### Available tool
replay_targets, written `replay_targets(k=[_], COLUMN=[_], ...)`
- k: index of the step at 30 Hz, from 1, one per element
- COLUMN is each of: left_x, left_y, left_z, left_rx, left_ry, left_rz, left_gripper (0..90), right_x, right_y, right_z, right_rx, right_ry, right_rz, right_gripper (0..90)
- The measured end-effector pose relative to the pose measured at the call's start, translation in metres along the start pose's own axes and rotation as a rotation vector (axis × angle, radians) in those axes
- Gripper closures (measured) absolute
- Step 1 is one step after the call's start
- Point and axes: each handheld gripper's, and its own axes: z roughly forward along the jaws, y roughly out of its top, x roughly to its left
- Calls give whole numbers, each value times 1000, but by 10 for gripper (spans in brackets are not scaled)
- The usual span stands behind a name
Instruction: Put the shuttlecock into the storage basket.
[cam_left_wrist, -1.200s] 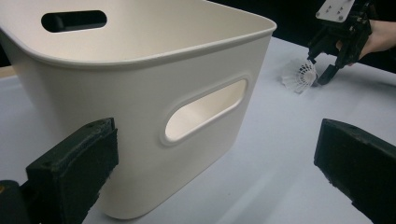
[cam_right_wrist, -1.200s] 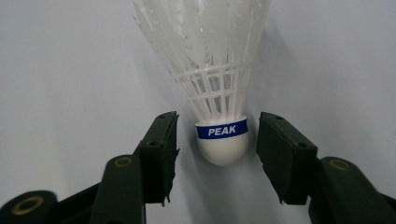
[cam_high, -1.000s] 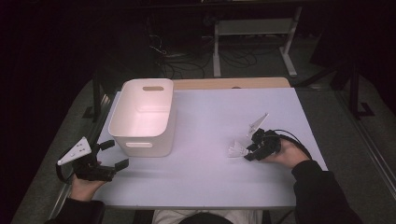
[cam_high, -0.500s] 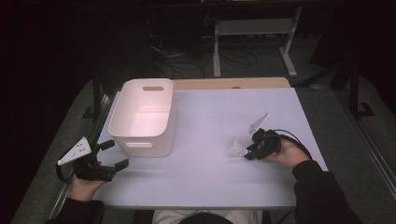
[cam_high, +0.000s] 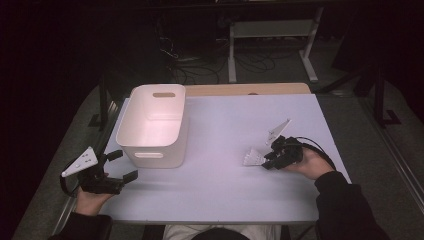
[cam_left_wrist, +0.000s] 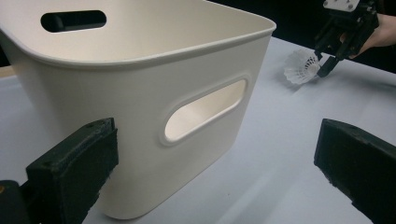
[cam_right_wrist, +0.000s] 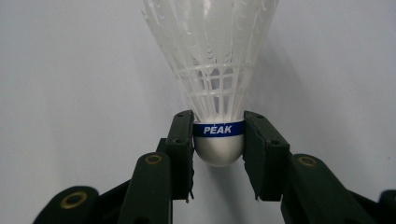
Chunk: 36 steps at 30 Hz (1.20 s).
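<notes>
While the right gripper pinches the shuttlecock by its round cork, the hold looks thin: the 2 pads bear on the blue band alone, so a quick lift could let the cork roll out or the skirt snag. It lies on the table at about 4 o'clock, skirt pointing toward 9, well apart from the bin at 10. That hand lies low and level on the table. At 8 o'clock the left gripper rests beside the bin, jaws spread wide on nothing.
</notes>
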Motion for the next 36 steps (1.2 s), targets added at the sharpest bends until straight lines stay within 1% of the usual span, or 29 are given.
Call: replay_targets(k=[7,11,12,23,29,34,36], left_x=[0,0,0,0,0,0,0], left_y=[0,0,0,0,0,0,0], left_z=[0,0,0,0,0,0,0], left_rx=[-1,0,0,0,1,1,1], left_ry=[-1,-2,-1,-2,-2,-2,-2], left_rz=[-1,0,0,-1,0,0,0], left_gripper=[0,0,0,0,0,0,0], right_x=[2,3,3,3,3,4,5], right_y=[7,12,13,24,29,33,35], right_z=[-10,-17,-18,-33,-38,-38,-39], right_rx=[-16,-33,-37,-66,-67,-70,-68], right_ry=[-11,-14,-16,-37,-45,-46,-47], right_rz=[3,-2,-10,-21,-23,-33,-28], right_gripper=[636,637,637,637,637,637,637])
